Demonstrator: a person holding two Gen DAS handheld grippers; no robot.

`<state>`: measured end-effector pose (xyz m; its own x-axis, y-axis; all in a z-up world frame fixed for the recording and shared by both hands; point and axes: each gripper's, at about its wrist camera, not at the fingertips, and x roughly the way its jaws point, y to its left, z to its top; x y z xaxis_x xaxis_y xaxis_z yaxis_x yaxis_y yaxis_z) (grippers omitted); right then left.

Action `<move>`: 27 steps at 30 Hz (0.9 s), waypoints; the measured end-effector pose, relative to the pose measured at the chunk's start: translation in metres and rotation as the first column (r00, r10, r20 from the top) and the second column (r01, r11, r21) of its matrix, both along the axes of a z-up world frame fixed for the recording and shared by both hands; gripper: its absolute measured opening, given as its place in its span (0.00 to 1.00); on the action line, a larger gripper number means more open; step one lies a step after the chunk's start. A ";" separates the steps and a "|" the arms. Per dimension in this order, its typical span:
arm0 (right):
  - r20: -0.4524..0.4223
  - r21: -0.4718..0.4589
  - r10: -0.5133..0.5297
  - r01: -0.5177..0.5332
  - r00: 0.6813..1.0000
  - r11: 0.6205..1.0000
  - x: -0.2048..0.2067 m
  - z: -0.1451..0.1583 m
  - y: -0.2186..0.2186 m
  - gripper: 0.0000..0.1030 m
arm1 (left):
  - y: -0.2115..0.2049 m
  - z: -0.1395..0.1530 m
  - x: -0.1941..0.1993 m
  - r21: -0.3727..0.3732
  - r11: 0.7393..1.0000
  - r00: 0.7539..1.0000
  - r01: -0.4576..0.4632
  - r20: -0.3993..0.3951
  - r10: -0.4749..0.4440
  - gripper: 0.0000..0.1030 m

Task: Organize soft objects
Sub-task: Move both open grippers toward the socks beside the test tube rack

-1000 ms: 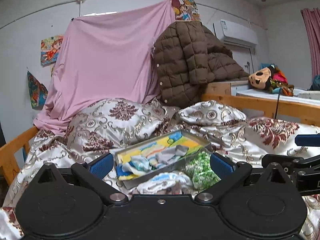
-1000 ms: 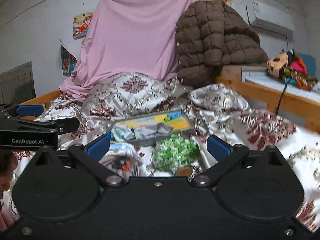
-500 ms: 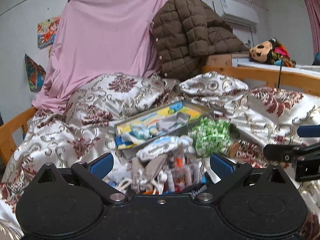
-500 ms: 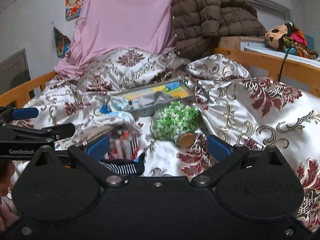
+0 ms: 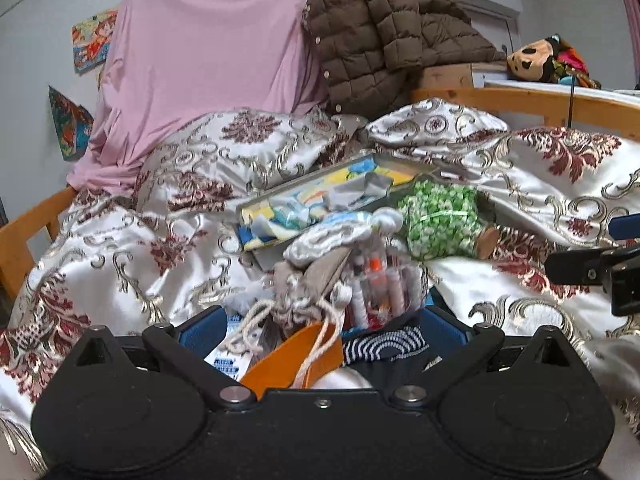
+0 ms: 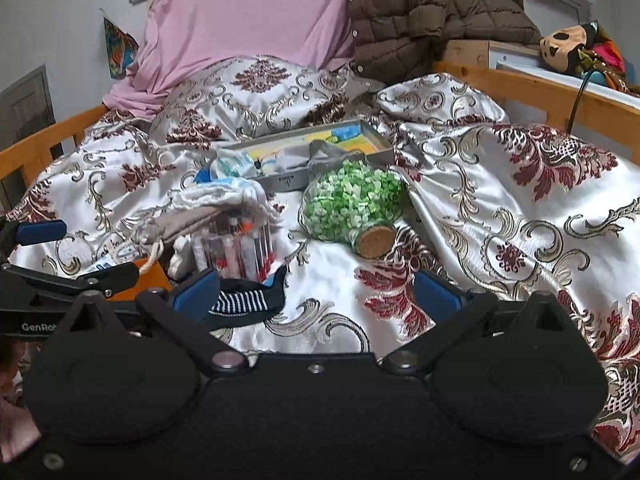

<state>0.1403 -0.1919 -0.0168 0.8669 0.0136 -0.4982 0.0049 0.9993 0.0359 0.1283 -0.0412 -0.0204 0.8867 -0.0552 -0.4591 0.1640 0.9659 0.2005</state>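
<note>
Black left gripper (image 5: 322, 330) body, blue-padded fingers (image 5: 202, 330), silver pivot screws, white GenRobot lettering

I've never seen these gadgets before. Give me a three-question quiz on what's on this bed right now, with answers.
1. True or false: the jar of green bits stands upright.
2. Which lies nearest the right tongs? A. the striped sock B. the tray C. the brown jacket
3. Fill in: both pairs of tongs are ____ (open/shut).

Key
1. False: it lies on its side on the bedspread, cork towards the camera.
2. A: the sock lies by the right tongs' left finger.
3. Open: the left tongs too are spread, over the pile of small things.
</note>
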 end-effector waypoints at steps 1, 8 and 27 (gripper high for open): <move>-0.005 -0.002 -0.002 0.002 1.000 1.000 0.002 -0.001 0.000 0.99 | 0.001 -0.001 0.001 -0.002 1.000 1.000 -0.003 -0.012 0.003 0.99; -0.039 -0.007 -0.008 0.008 0.999 1.000 0.012 -0.011 -0.003 0.99 | 0.001 -0.008 0.004 0.016 1.000 0.998 0.003 -0.066 -0.002 0.99; -0.141 -0.110 0.223 -0.239 0.965 0.965 0.062 -0.041 0.023 0.99 | 0.009 0.000 0.043 0.125 0.982 0.981 0.139 -0.156 -0.119 0.99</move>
<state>0.2022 -0.1690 -0.0580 0.7772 0.1365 -0.6142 -0.2300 0.9703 -0.0754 0.1714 -0.0321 -0.0203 0.7985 -0.0937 -0.5947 0.3228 0.9005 0.2915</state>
